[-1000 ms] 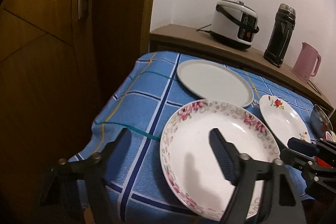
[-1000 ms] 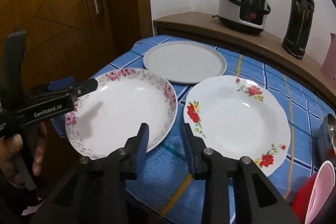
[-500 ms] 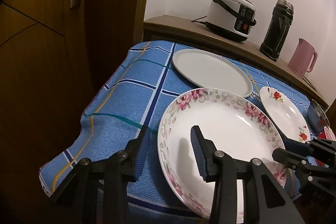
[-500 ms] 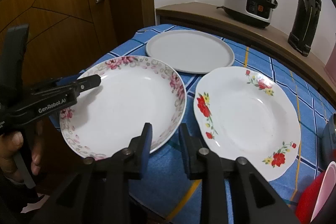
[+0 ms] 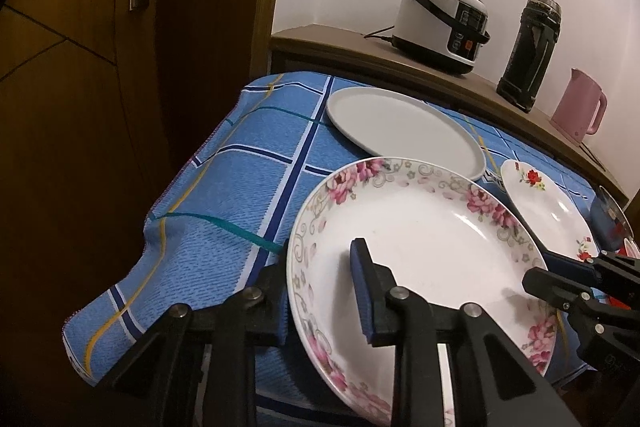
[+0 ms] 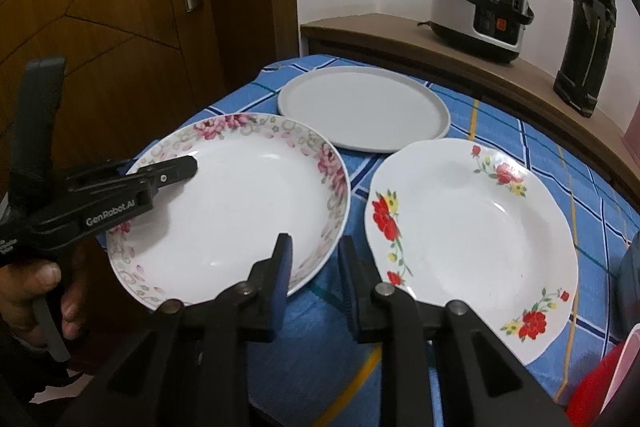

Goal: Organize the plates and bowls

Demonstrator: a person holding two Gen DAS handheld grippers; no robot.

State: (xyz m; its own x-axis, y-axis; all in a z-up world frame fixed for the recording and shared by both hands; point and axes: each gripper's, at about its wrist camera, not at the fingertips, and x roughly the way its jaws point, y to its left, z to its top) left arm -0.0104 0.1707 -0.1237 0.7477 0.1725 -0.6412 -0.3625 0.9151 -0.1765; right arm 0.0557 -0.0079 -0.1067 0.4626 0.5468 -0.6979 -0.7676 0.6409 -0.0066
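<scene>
A pink-flowered plate (image 5: pixel 432 251) lies at the near left of the blue checked table; it also shows in the right wrist view (image 6: pixel 240 203). My left gripper (image 5: pixel 320 291) straddles its near-left rim, one finger under and one over, and seems shut on the rim. In the right wrist view the left gripper (image 6: pixel 176 169) lies on that rim. My right gripper (image 6: pixel 314 263) straddles the plate's right rim with a gap, not clamped. A red-flowered plate (image 6: pixel 472 235) lies to the right. A grey flat plate (image 6: pixel 362 107) lies behind.
A wooden shelf (image 5: pixel 360 47) behind the table holds a rice cooker (image 5: pixel 440 23), a dark flask (image 5: pixel 530 51) and a pink kettle (image 5: pixel 578 109). A wooden door (image 6: pixel 120 7) stands left. A metal bowl (image 5: pixel 610 217) and red and pink bowls (image 6: pixel 600 383) sit at the right edge.
My left gripper has moved in and narrowed from wide open onto the pink-flowered plate's rim. My right gripper has moved forward so its fingers straddle that plate's right rim.
</scene>
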